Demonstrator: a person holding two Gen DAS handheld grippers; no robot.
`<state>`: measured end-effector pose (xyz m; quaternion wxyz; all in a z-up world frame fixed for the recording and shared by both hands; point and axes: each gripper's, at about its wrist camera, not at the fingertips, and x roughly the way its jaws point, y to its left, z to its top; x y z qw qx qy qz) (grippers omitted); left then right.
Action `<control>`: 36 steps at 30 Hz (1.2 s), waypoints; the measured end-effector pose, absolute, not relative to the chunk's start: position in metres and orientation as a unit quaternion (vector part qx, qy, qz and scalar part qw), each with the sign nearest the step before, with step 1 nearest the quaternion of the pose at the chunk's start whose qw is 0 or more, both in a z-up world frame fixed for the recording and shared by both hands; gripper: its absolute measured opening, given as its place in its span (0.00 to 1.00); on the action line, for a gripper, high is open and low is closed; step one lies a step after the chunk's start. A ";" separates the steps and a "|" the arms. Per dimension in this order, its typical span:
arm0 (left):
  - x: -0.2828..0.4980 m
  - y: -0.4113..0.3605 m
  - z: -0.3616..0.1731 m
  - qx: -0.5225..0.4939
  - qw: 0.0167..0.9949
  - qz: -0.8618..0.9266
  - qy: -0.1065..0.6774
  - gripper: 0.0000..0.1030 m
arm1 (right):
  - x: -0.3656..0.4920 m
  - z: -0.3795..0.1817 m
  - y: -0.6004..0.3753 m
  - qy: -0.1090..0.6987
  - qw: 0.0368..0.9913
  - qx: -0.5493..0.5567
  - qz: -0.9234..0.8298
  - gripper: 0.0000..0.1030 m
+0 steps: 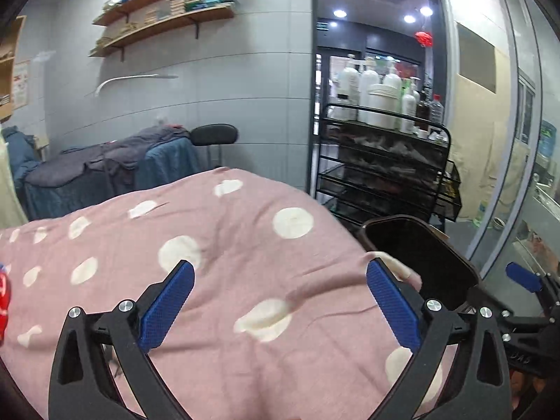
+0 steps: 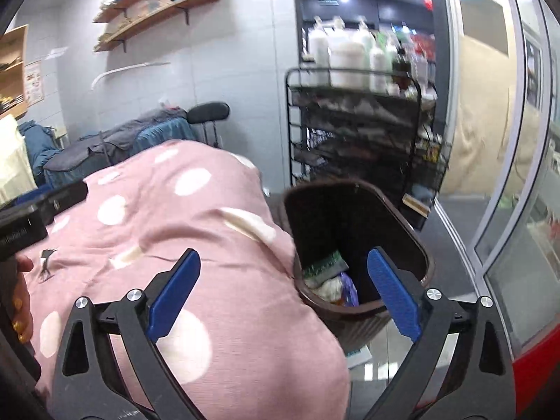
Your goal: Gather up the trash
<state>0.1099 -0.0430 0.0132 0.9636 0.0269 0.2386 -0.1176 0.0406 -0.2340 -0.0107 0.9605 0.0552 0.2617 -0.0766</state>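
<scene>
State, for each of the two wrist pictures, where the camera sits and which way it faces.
Left wrist: on the left gripper, fingers open and empty, facing across the pink dotted blanket; the right gripper's blue finger shows at the right edge.
Right wrist: on the right gripper, open and empty, facing the brown bin with trash inside; a hand shows at left.
Shared: blanket, bin, black cart, wall shelves.
</scene>
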 end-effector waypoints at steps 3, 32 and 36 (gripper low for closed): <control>0.094 -0.024 0.010 0.010 0.967 -0.105 0.233 0.95 | 0.030 -0.004 -0.219 0.237 0.968 0.044 -0.063 0.95; 0.029 0.008 0.008 -0.004 0.982 -0.045 0.183 0.95 | -0.018 0.014 -0.169 0.191 0.980 0.025 -0.045 0.95; 0.029 0.006 0.008 -0.002 0.982 -0.045 0.184 0.95 | -0.017 0.014 -0.170 0.191 0.980 0.027 -0.045 0.95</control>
